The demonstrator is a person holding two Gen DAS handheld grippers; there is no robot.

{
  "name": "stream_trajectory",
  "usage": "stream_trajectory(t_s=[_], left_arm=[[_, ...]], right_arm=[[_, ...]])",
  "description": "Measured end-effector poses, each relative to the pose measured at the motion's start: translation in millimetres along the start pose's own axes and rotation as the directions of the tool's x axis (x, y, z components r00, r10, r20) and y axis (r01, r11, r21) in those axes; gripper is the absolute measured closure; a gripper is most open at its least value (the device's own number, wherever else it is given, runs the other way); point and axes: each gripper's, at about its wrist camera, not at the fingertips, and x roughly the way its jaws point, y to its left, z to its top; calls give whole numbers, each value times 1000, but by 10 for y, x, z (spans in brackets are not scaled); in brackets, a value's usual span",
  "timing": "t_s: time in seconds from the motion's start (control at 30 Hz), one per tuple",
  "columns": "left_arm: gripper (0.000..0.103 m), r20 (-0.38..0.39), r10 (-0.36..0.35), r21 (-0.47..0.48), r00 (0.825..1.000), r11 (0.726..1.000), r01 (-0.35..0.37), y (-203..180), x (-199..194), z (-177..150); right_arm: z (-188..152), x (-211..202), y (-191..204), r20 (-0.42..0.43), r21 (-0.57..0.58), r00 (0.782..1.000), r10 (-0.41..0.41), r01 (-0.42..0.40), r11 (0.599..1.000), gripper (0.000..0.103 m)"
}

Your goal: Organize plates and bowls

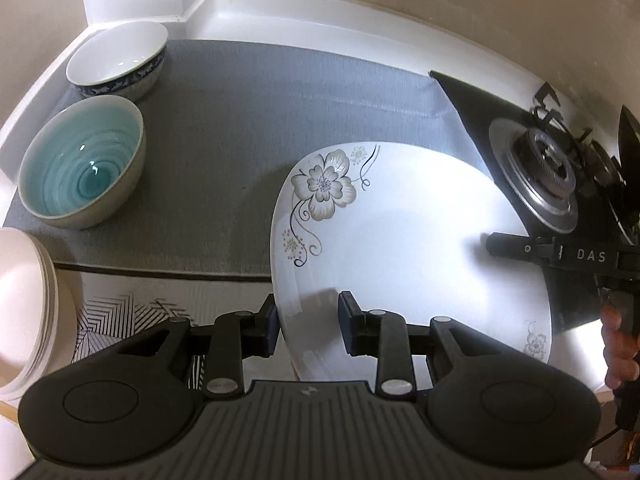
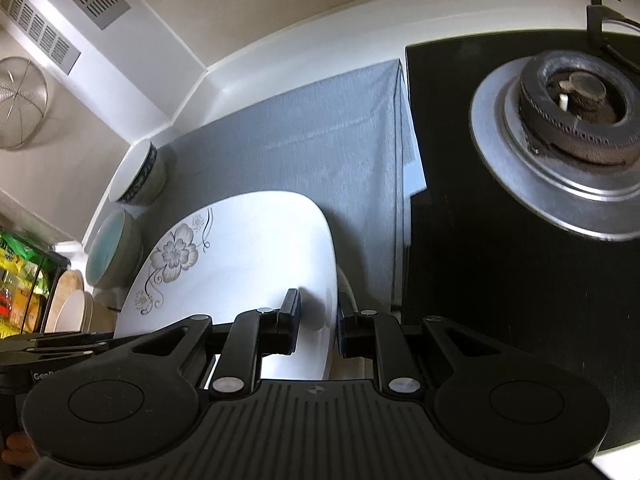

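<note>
So both hand-held grippers are gripping the same big white flowered plate (image 1: 400, 240). The left hand-held gripper (image 1: 308, 324) is clamping the plate's near-left rim, with one pad sitting under the rim and the other on top; the jaws are standing only partly apart, just the rim's thickness and curve between them. The right hand-held gripper (image 2: 318, 324) is pinching the plate's right edge with its jaws nearly together, and in the left wrist view its finger is reaching in over the plate from the right.

The plate is being held tilted above the grey mat (image 1: 240, 128) on the table, not lying flat. Its long axis is running from the big flower print at the far-left corner toward the small flower at the near-right corner.

Room-wise: the teal bowl (image 1: 82, 166) and the blue-patterned bowl (image 1: 118, 60) are sitting at the mat's left end, well apart from the plate. A stack of pale plates (image 1: 28, 308) is sitting at the left edge. The black stove (image 2: 500, 220) with its burner is right beside the plate on the right, and the middle of the mat is lying open.
</note>
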Motion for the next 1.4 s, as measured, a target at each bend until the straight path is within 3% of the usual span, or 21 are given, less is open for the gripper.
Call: stream_trajectory(t_s=[0.27, 0.63, 0.77, 0.9, 0.93, 1.0, 1.17, 1.23, 1.4], left_arm=[[70, -9, 29, 71, 1000, 997, -29, -89, 3, -130], [70, -36, 1, 56, 999, 998, 1, -35, -70, -172], [70, -8, -5, 58, 1000, 998, 6, -25, -131, -140], [49, 68, -8, 76, 998, 997, 3, -42, -281, -72], [42, 77, -5, 77, 997, 997, -1, -42, -296, -60], [41, 80, -4, 77, 997, 997, -2, -48, -287, -37], [39, 51, -18, 68, 999, 998, 15, -52, -223, -46], [26, 53, -20, 69, 998, 998, 16, -50, -221, -42], [17, 80, -25, 63, 996, 998, 20, -59, -241, -22]], right_arm=[[-63, -77, 18, 4, -38, 1000, -13, 13, 999, 83], [-82, -85, 47, -65, -32, 997, -38, 36, 999, 83], [-50, -66, 26, -83, -14, 996, -29, 28, 1000, 82], [10, -119, 48, -85, -29, 996, -37, 34, 999, 77], [19, -153, 66, -76, -41, 996, -45, 42, 998, 72], [41, -237, 122, -29, -97, 995, -92, 89, 991, 53], [47, -242, 157, -33, -164, 994, -100, 94, 982, 55], [12, -199, 154, -55, -156, 994, -94, 85, 984, 55], [-10, -200, 226, -52, -166, 994, -95, 85, 982, 55]])
